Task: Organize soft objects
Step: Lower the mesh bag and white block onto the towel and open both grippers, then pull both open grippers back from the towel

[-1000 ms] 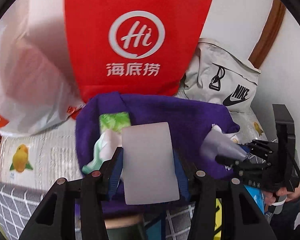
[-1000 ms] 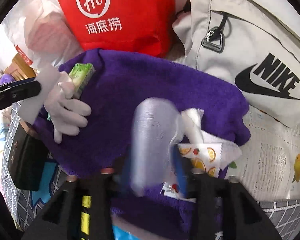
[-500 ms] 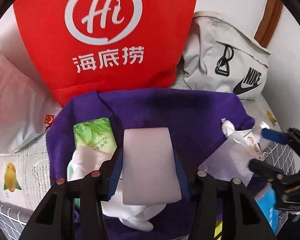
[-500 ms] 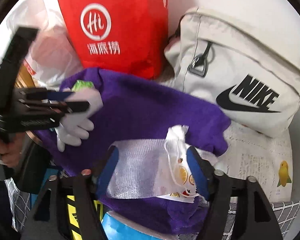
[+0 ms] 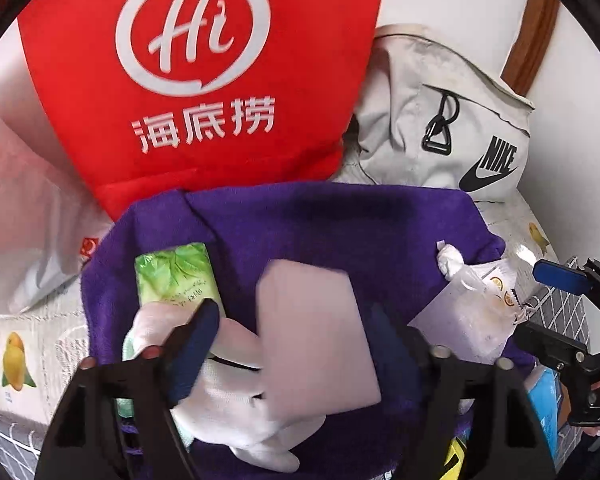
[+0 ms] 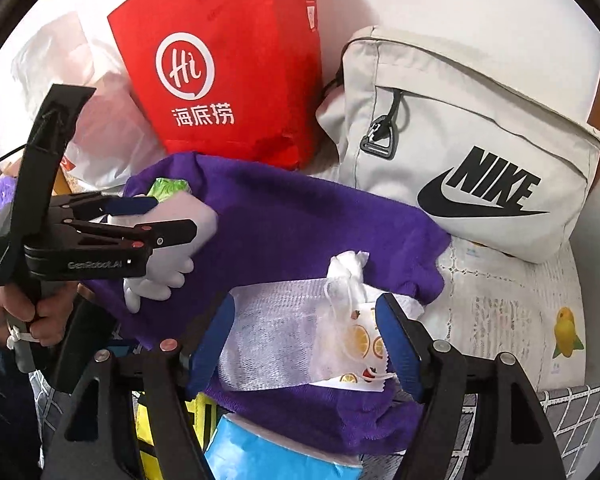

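A purple towel [image 5: 340, 232] [image 6: 300, 224] lies spread on the surface. On its left lie a white glove [image 5: 236, 396] [image 6: 160, 276], a green tissue pack [image 5: 176, 276] [image 6: 168, 186] and a pale grey sponge block [image 5: 316, 336] [image 6: 188, 216]. My left gripper [image 5: 296, 336] [image 6: 172, 216] is open, its fingers astride the block, which lies loose on the glove. On the towel's right lie a white mesh cloth [image 6: 272, 336] and a fruit-print drawstring pouch [image 6: 356, 332] [image 5: 480, 304]. My right gripper [image 6: 304, 344] is open around them.
A red Hi bag [image 5: 196, 80] [image 6: 224, 64] and a grey Nike bag [image 5: 452, 132] [image 6: 460, 152] stand behind the towel against the wall. A clear plastic bag [image 5: 16, 208] lies at the left. A blue packet [image 6: 276, 452] and a yellow item [image 6: 148, 420] lie at the front edge.
My left gripper has opened and released the sponge block, which now rests tilted on the glove. My right gripper, open half a second ago, has pulled back slightly from the mesh cloth and pouch.
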Motion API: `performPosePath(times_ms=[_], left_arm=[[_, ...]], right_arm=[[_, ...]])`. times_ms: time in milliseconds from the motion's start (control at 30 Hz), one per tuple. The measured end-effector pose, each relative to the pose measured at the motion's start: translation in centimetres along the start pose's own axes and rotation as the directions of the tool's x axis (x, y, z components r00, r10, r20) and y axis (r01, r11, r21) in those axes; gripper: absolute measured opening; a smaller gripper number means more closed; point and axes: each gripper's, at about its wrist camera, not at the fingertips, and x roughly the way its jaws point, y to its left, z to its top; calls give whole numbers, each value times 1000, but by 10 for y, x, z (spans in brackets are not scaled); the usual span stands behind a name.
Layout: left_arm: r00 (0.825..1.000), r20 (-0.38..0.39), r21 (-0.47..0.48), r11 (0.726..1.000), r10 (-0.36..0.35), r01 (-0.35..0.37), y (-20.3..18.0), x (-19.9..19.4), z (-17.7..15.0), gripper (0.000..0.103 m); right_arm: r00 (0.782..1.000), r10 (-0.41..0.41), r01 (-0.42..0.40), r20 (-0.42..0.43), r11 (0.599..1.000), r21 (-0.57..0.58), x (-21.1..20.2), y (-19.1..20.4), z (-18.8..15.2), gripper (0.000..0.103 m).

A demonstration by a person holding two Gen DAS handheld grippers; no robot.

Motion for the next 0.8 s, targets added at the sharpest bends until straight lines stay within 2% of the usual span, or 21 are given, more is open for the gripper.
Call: performPosePath(times_ms=[200, 367, 567, 800], left_arm=[[999, -7, -10, 999, 35, -35, 2, -12, -4, 78], [999, 3, -20, 999, 49, -49, 6, -39, -17, 78], [1000, 16, -20, 1000, 9, -9, -7, -76, -43, 78], [1000, 2, -8, 1000, -3, 3, -25, -104, -84, 78]], right_arm=[[1000, 2, -2, -5, 1000, -7, -7, 9, -5, 72], [1000, 18, -18, 9, 1000, -7, -23, 18, -12, 72], [999, 26, -26, 33, 1000, 3, -47, 28, -27, 72], [999, 24, -25, 38, 999, 28, -71, 31, -53, 72]])
